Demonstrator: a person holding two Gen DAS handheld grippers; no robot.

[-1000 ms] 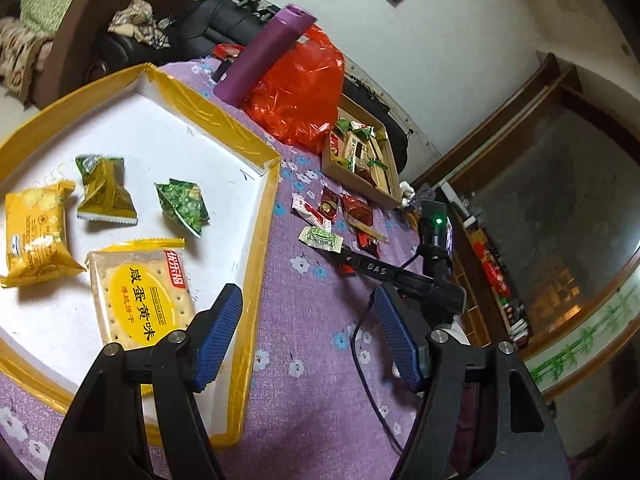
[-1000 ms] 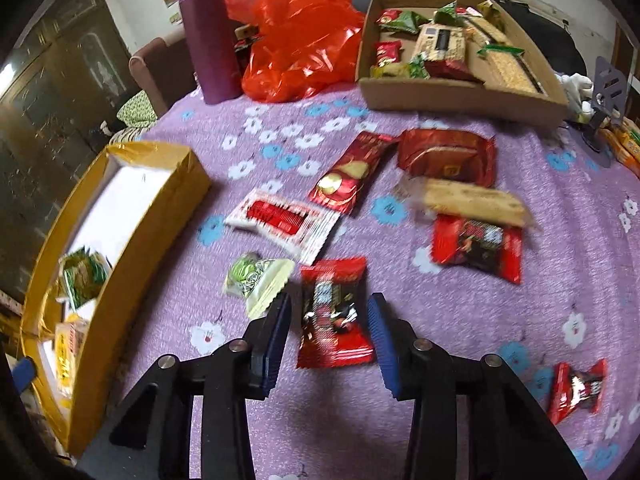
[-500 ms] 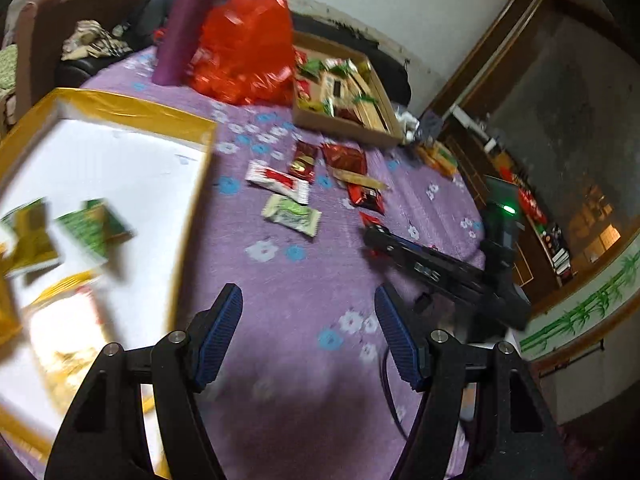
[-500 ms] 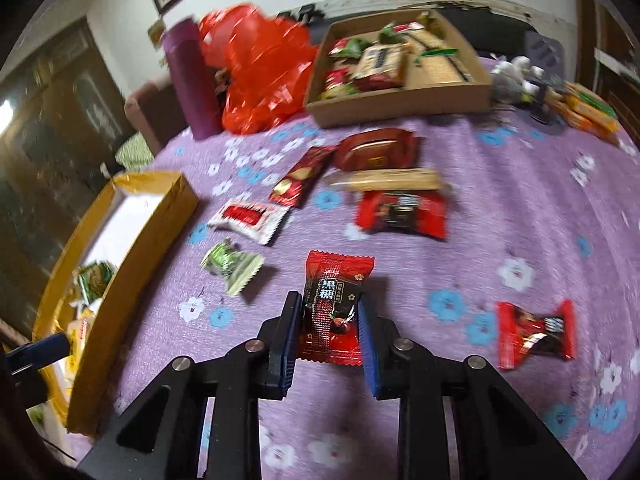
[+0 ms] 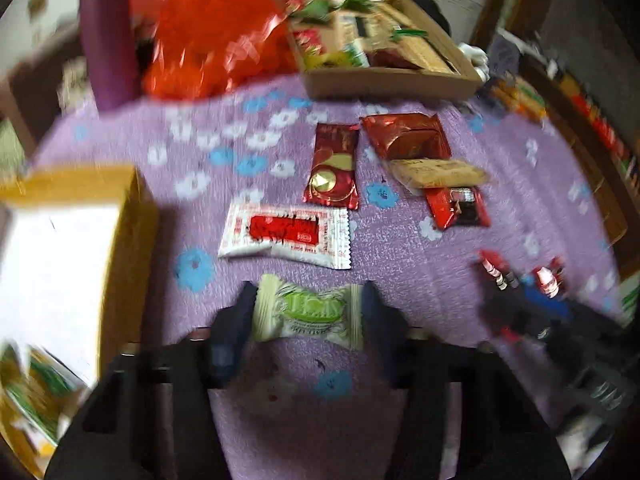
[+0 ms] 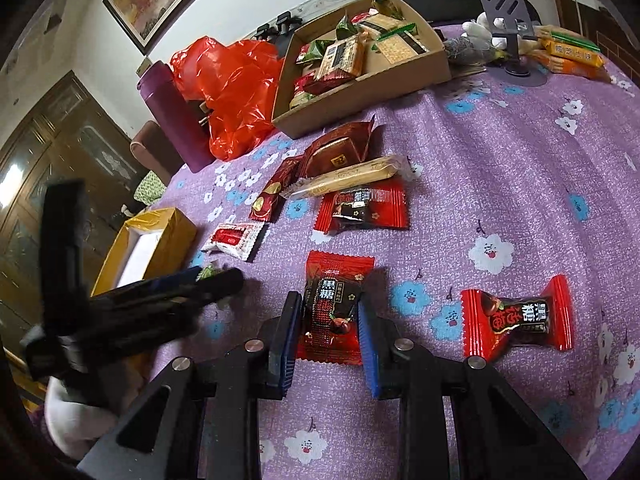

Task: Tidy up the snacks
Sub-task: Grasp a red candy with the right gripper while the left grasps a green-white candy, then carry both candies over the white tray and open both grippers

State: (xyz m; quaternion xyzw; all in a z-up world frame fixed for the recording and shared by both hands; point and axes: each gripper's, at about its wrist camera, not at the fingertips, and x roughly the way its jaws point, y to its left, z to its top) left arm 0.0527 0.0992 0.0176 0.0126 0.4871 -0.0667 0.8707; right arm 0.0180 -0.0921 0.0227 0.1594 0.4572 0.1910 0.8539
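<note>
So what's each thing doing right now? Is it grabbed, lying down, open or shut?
left gripper: jaws closing, green candy between them.
green candy: between the left pads, on the cloth.
right gripper: shut on the red-and-black candy.
red-and-black candy: gripped, lying on the cloth.
twin candy: lying loose.
white-and-red packet: lying flat.
brown box: open, holding snacks.
yellow box: open.
purple bottle: upright.

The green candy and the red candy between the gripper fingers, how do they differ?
The green candy is pale green; the red candy is red with a dark panel. The green candy sits crosswise between the closing left gripper fingers; the red candy lies lengthwise, clamped by the right gripper. Both are wrapped, on the purple cloth.
</note>
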